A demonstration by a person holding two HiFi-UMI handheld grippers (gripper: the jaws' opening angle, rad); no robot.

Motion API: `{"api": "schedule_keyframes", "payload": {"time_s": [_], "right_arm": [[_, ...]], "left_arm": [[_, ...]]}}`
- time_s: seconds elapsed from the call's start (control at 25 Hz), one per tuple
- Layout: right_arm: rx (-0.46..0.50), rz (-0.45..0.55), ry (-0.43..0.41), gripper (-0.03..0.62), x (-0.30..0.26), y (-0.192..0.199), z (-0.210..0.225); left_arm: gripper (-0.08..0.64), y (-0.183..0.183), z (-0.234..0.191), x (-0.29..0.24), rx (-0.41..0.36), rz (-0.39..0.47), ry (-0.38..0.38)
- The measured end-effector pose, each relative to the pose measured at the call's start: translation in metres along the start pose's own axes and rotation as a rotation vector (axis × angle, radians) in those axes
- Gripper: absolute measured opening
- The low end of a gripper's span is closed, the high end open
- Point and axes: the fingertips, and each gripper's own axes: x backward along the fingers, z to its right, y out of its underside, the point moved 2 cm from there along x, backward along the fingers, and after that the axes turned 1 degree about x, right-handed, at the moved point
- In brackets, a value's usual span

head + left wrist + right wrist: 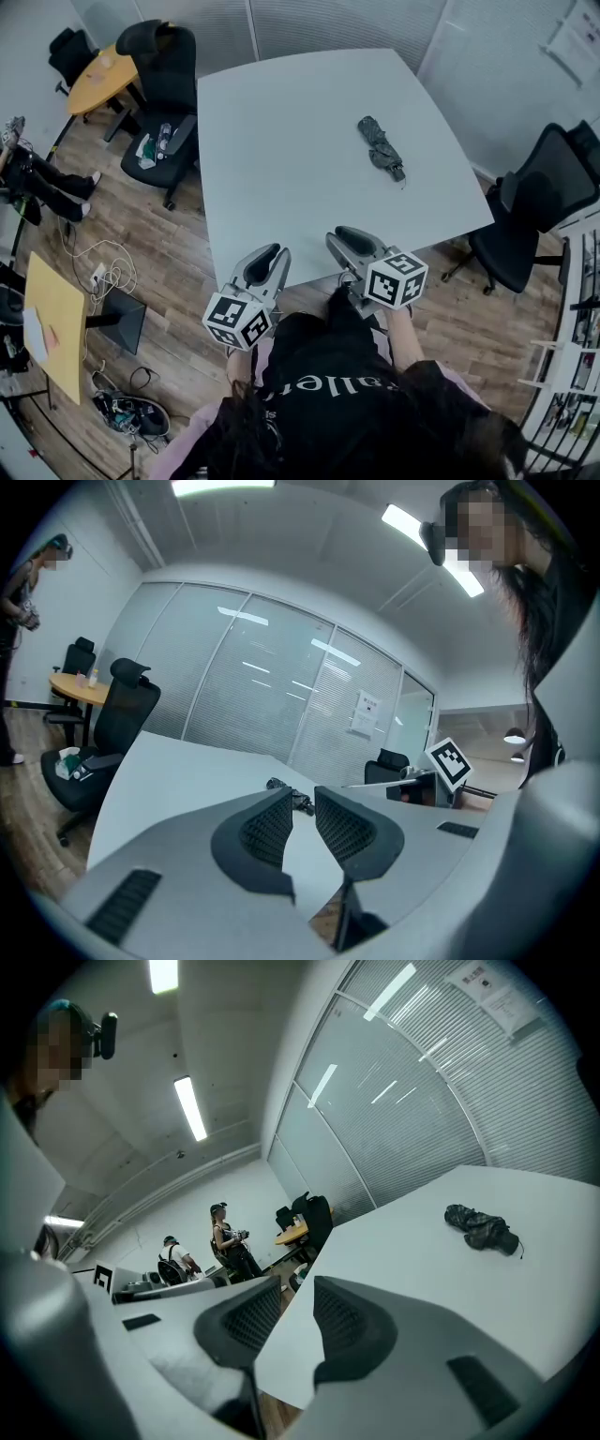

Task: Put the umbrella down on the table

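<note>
Well, we hold both grippers low over the near edge of the pale grey table (281, 141), and neither carries anything. Our left gripper (273, 251) points across the tabletop with its 2 jaws a narrow gap apart. In the left gripper view only bare tabletop shows through that gap, so nothing is gripped. Our right gripper (351, 234) sits just beside it, to its right. Its 2 jaws likewise stand a small way apart, with nothing between the dark ribbed pads (345, 1324). The umbrella (381, 147), folded, dark and crumpled, lies flat on the table toward its far right part. It is well apart from both grippers and touched by neither. From the left gripper view we see it far off, just beyond the jaw tips; from the right gripper view it lies off to the right on the tabletop. Each gripper bears a cube (397, 278) with square markers at its rear. A black office chair (167, 89) stands at the table's far left corner and another black chair (530, 220) at its right side. Far back in the room, 2 people (228, 1241) stand near a yellow round table (97, 80).
</note>
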Motion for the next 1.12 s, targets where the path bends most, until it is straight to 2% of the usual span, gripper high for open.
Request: {"api": "schedule_keyframes", "payload": {"time_s": [0.4,1.12], "right_arm": [[0.077,-0.008,-0.001,0.047,0.006,0.013,-0.028],[0.107,-0.022,0.006,0.038,0.016,0.027,-0.039]], "left_arm": [[0.091,0.008,-0.005,0.02,0.028,0.026,-0.01],[0.091,0.014,0.006,0.026,0.011,0.01,0.019]]}}
